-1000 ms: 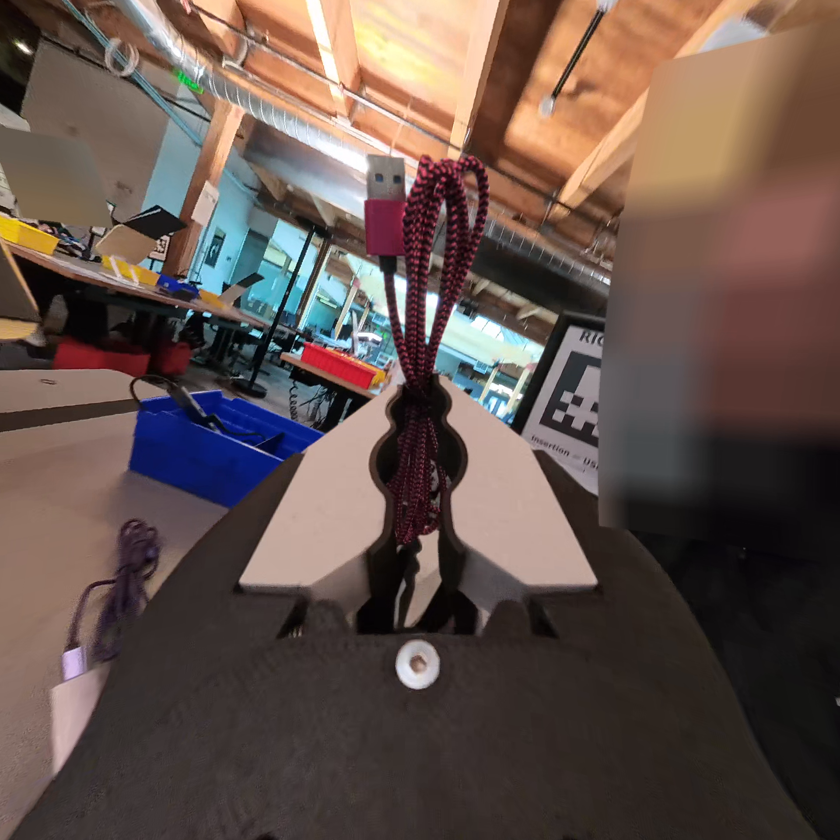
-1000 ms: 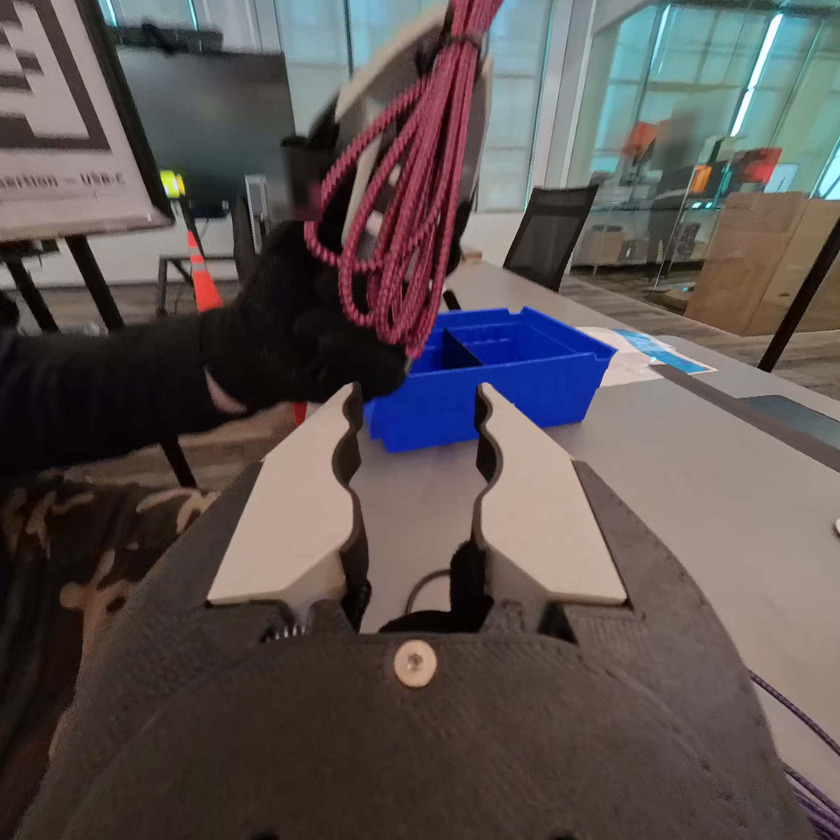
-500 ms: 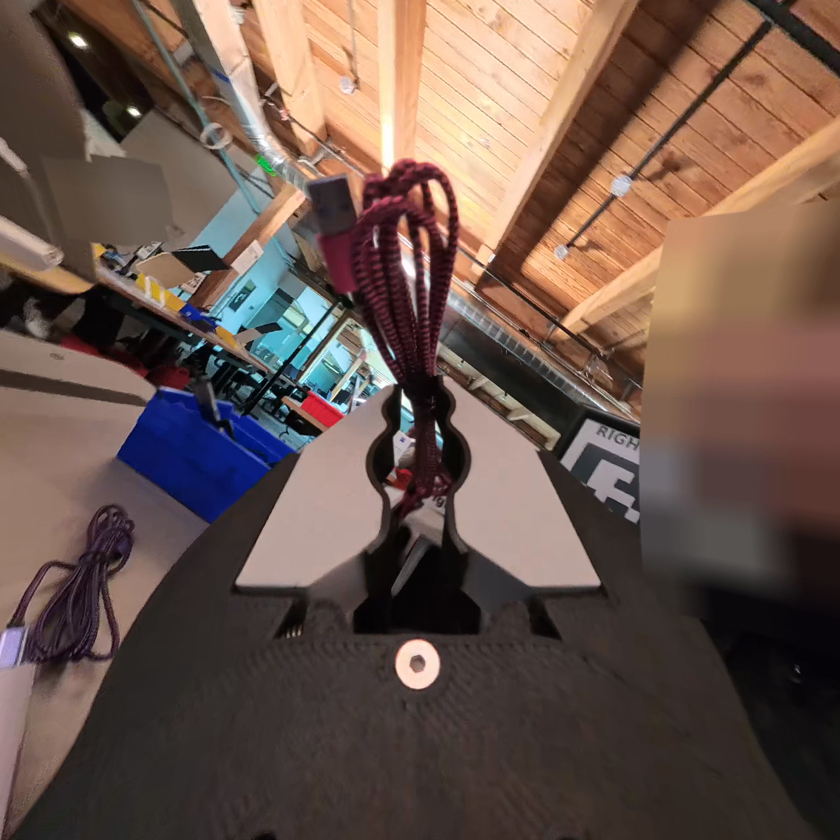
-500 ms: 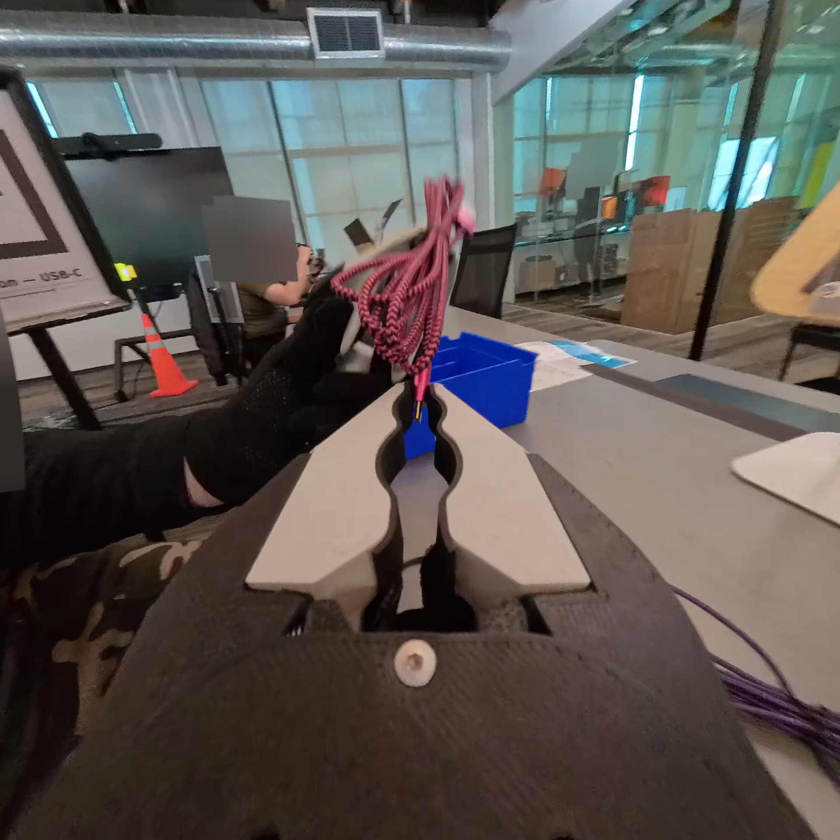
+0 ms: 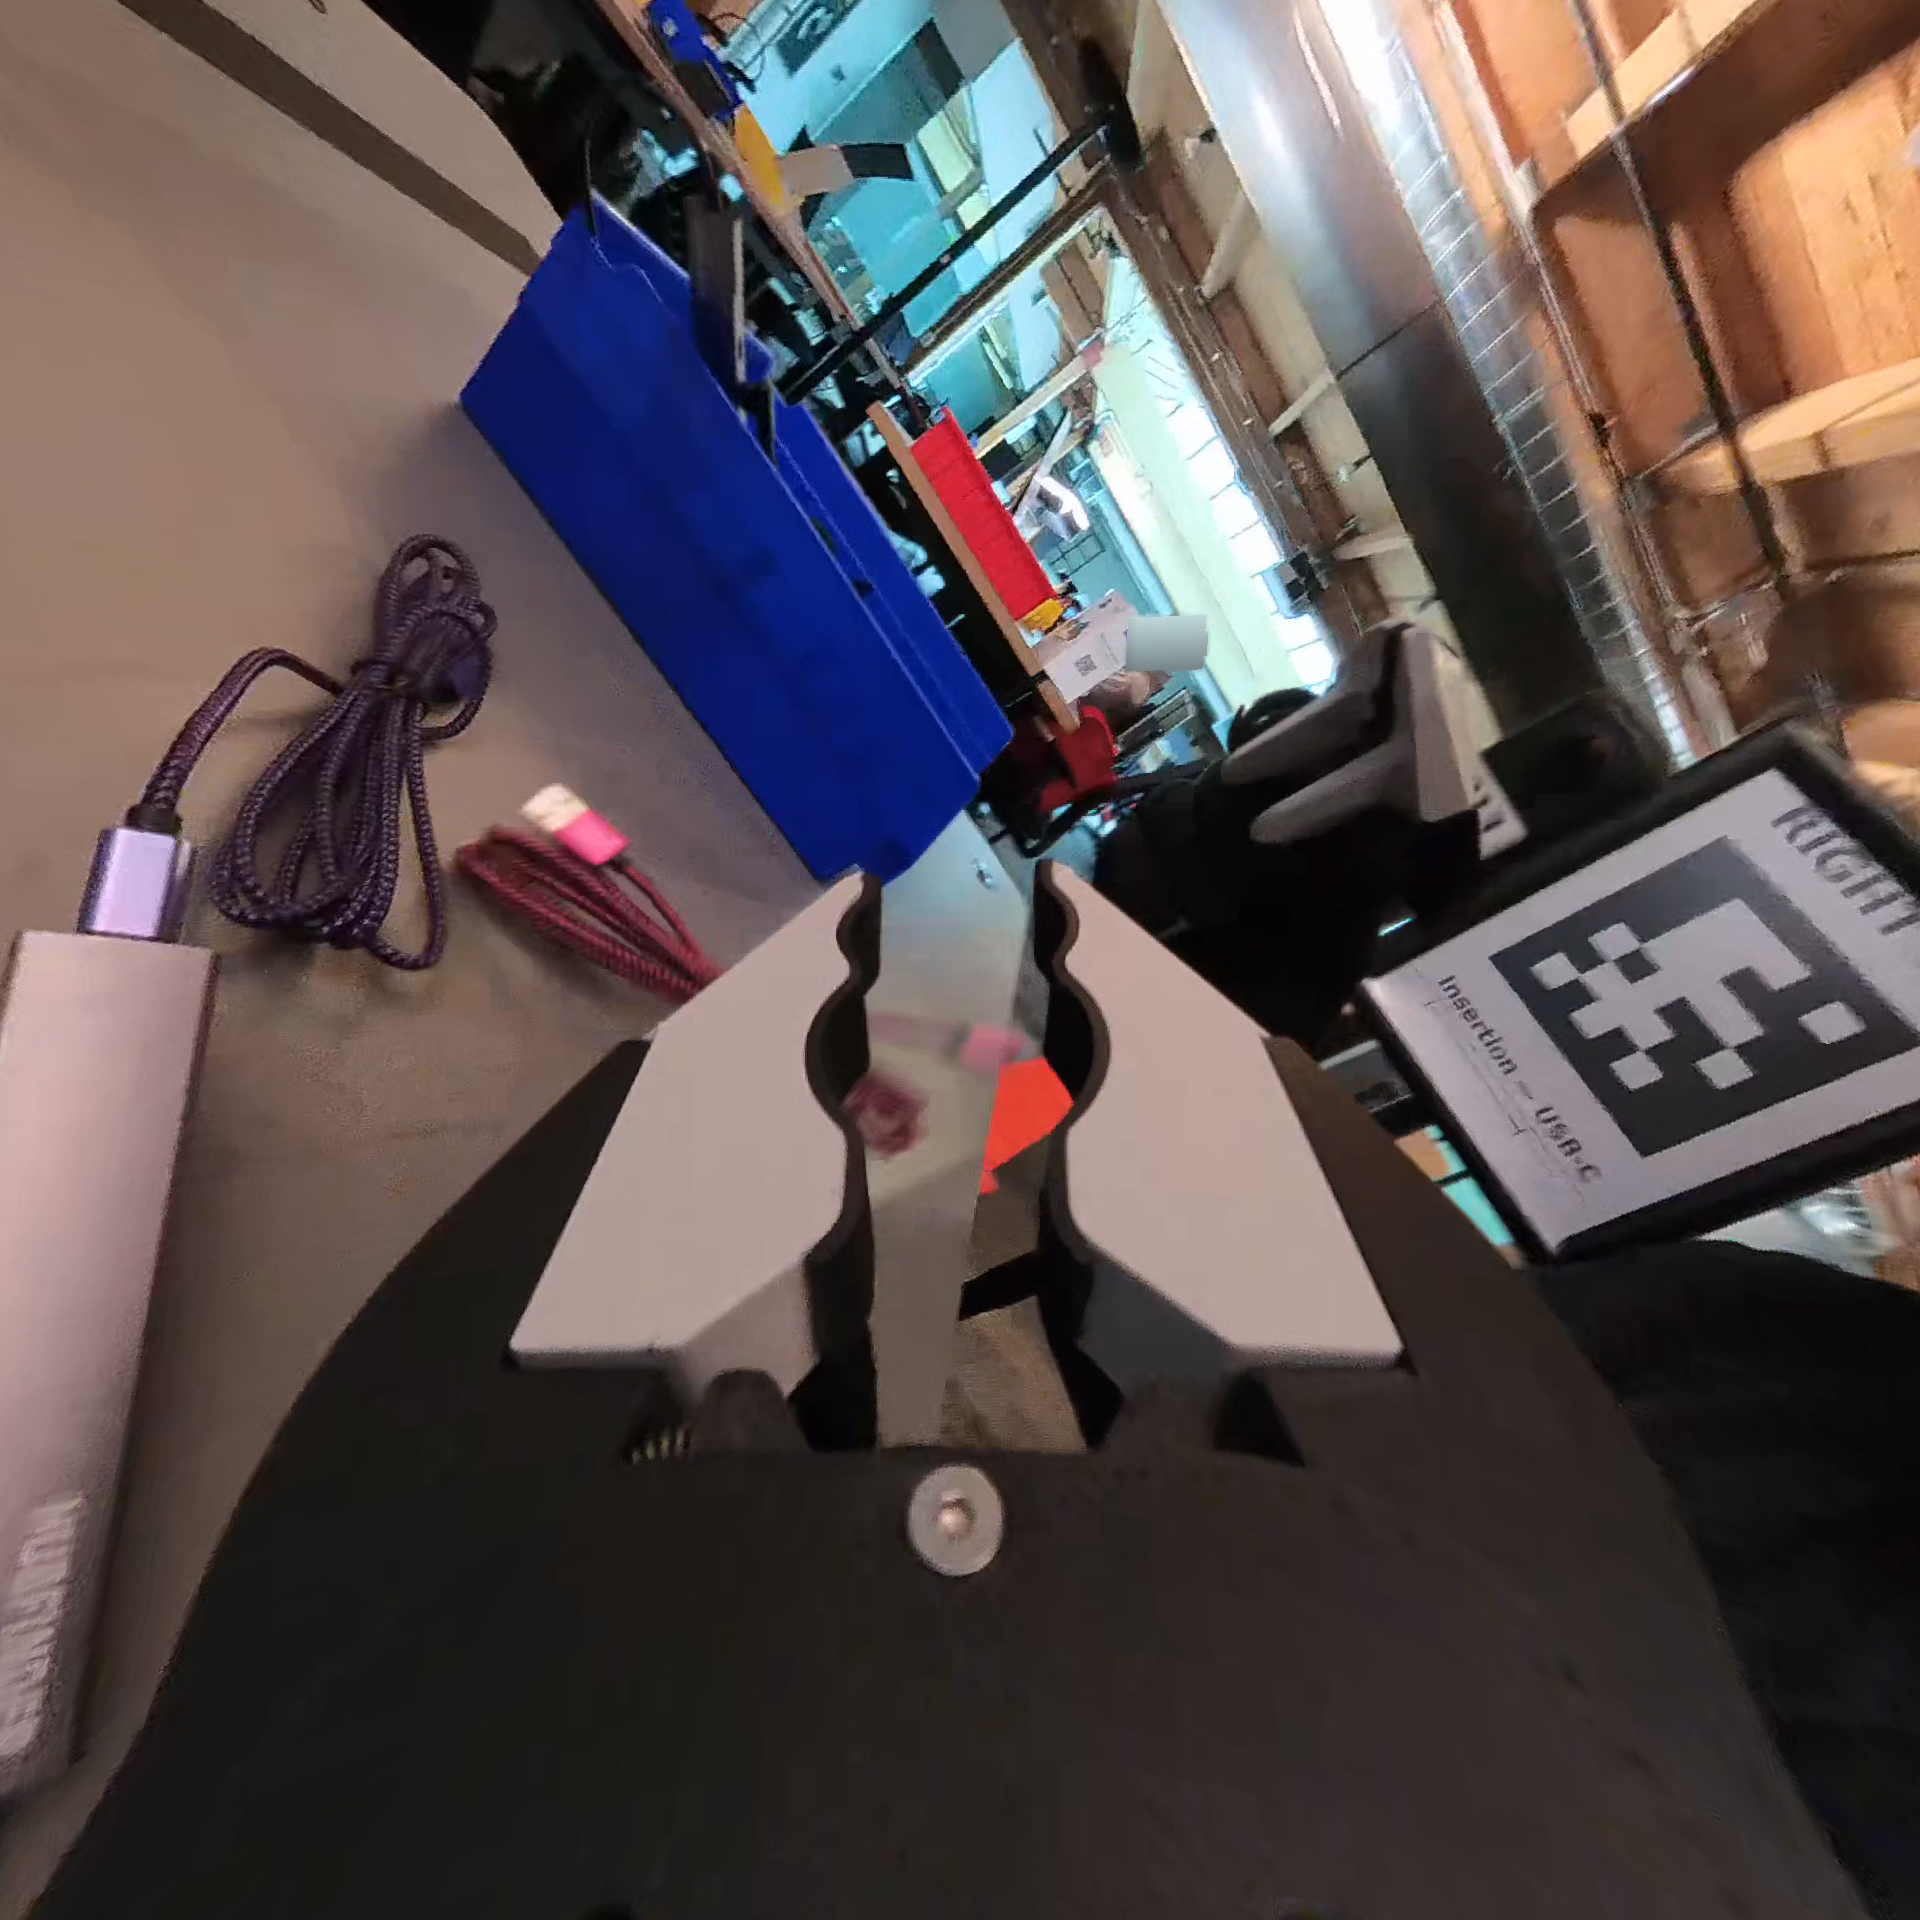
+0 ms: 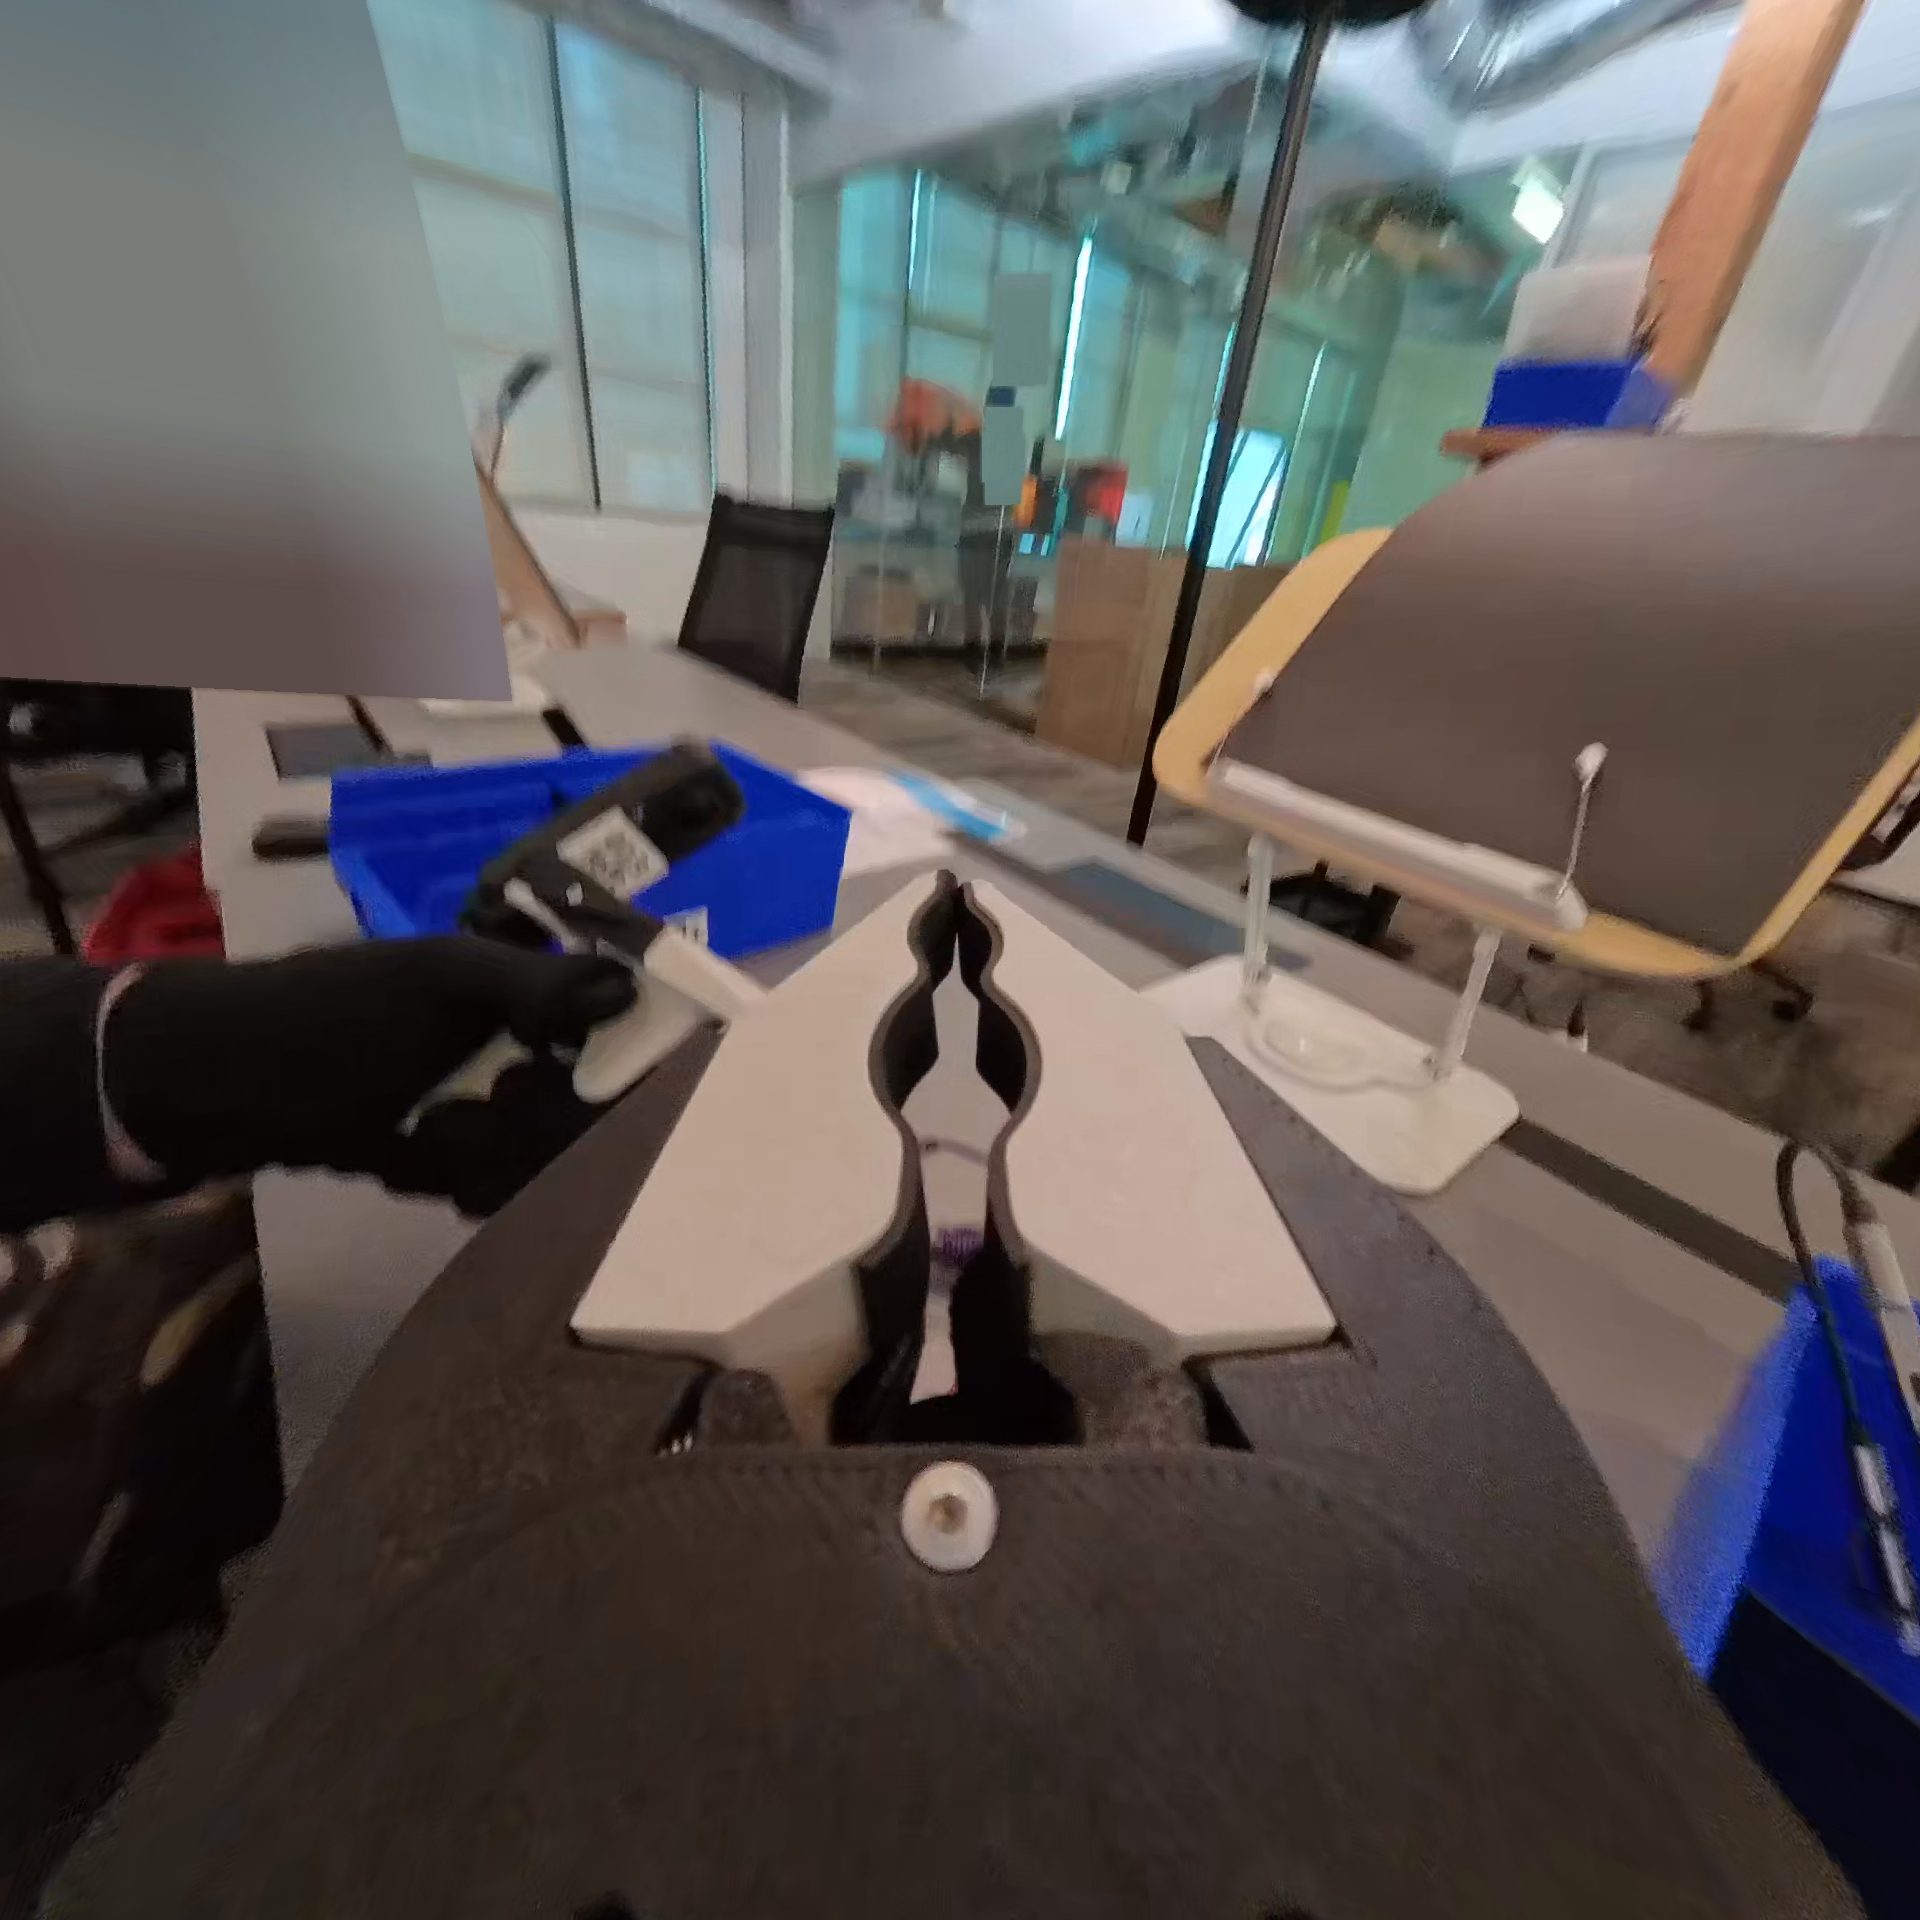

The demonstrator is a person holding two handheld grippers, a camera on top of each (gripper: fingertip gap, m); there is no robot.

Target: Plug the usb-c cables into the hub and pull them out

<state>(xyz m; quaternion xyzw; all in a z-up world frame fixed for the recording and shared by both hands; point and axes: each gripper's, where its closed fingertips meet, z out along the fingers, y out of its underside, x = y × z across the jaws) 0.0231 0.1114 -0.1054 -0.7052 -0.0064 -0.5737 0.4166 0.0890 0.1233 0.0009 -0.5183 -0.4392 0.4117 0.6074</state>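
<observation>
In the left wrist view the silver hub [image 5: 73,1226] lies along the left side of the bench [image 5: 260,436], with the purple cable [image 5: 343,769] plugged into its far end and coiled on open bench just beyond it. To the right of that coil the red cable [image 5: 582,914] lies bundled and loose, its pink plug [image 5: 582,826] pointing toward the blue bin [image 5: 717,582], which stands near the bench's far edge. The left gripper [image 5: 956,904] has its fingers [image 5: 727,1164] spread with nothing between them, over the strip of bare bench by the red cable. In the right wrist view the right gripper [image 6: 956,904] has its fingers [image 6: 1132,1153] pressed together at the tips, pinching nothing, above clear bench between a blue bin [image 6: 769,862] and a white tablet stand [image 6: 1382,1101]
</observation>
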